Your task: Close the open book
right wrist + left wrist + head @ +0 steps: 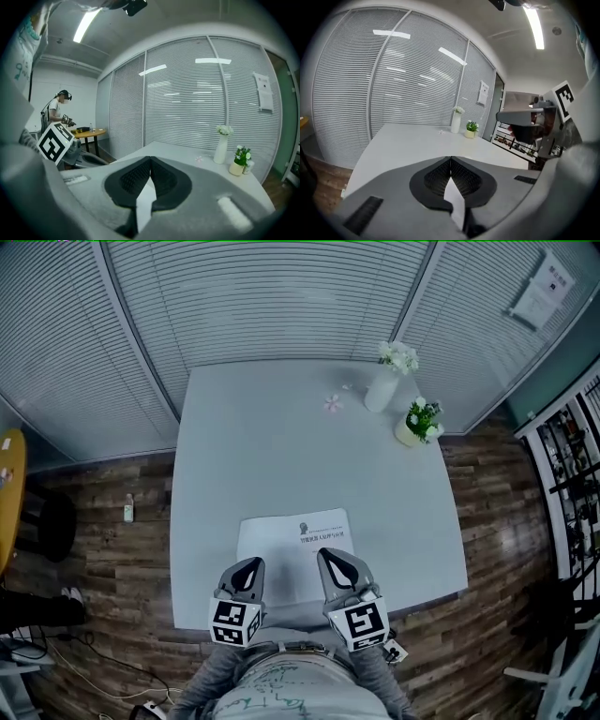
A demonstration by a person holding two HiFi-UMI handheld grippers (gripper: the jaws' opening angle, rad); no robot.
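Observation:
A white book (296, 538) lies flat on the grey table (281, 446) close to its front edge, with a few lines of print and a small picture on the face turned up. My left gripper (250, 563) hangs over the book's front left corner with its jaws together. Over the front right part, my right gripper (330, 555) also has its tips touching. In the left gripper view the left gripper (450, 160) is shut with nothing in it. The right gripper (150, 158) looks the same in its own view. Both point across the table toward the far side.
At the far right of the table stand a white vase with flowers (384, 385) and a small potted plant (418, 422), with a pink flower (332, 403) lying beside them. Blind-covered glass walls close the back. A yellow round table (7, 493) stands at left, and a person (56, 110) beyond it.

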